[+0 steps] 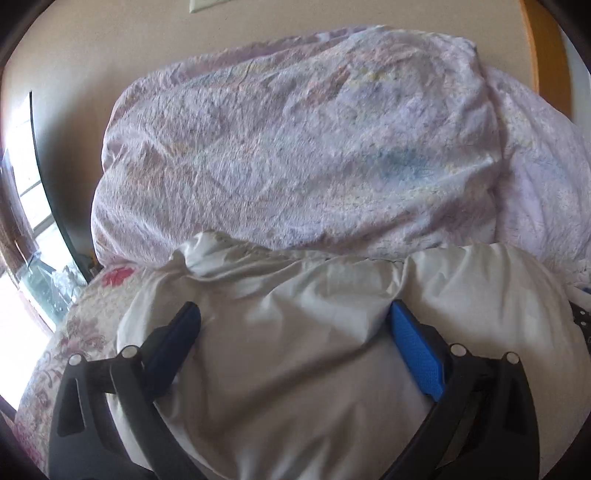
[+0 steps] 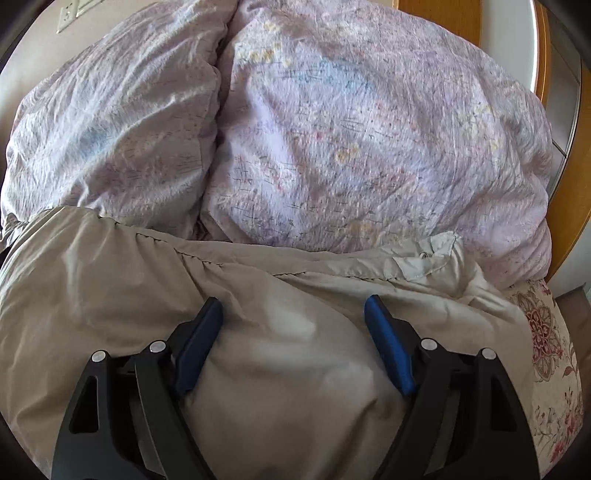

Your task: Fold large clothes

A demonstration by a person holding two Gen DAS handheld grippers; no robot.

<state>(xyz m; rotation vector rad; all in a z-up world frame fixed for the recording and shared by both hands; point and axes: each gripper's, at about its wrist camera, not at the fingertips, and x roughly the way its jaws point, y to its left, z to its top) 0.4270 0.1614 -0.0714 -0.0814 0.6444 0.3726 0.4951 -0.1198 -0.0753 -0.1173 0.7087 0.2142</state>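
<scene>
Lower half of both wrist views filled by a puffy pale garment [image 1: 295, 362], white in the left view and beige-grey [image 2: 110, 288] in the right, lying bunched on the bed with a stitched seam and a small tab near its far edge at right of centre. Left gripper [image 1: 295, 314] spread wide, blue pads [image 1: 415, 354] released, padded cloth bulging up between them but not clamped. Right gripper [image 2: 293, 306] likewise unclenched, blue pads [image 2: 388, 347] apart over a swell of the same garment, nothing grasped.

Directly behind the garment, filling the upper half of both frames: a large crumpled quilt [image 1: 295, 140] in lilac with faint floral print, heaped high and touching the garment's far edge, blocking anything beyond. In the right view, split into two mounds [image 2: 369, 129] by a deep crease at upper centre.

Underneath, a bedspread [image 1: 74, 325] with red and purple flowers, showing at lower left in the left view and at lower right [image 2: 546, 332] in the right view.

Beige wall [image 1: 92, 55] at top, with a wall plate [image 2: 74, 14] at upper left of the right view. Bright window [image 1: 22, 206] at far left in the left view. Orange wooden frame [image 2: 439, 18] at upper right.
</scene>
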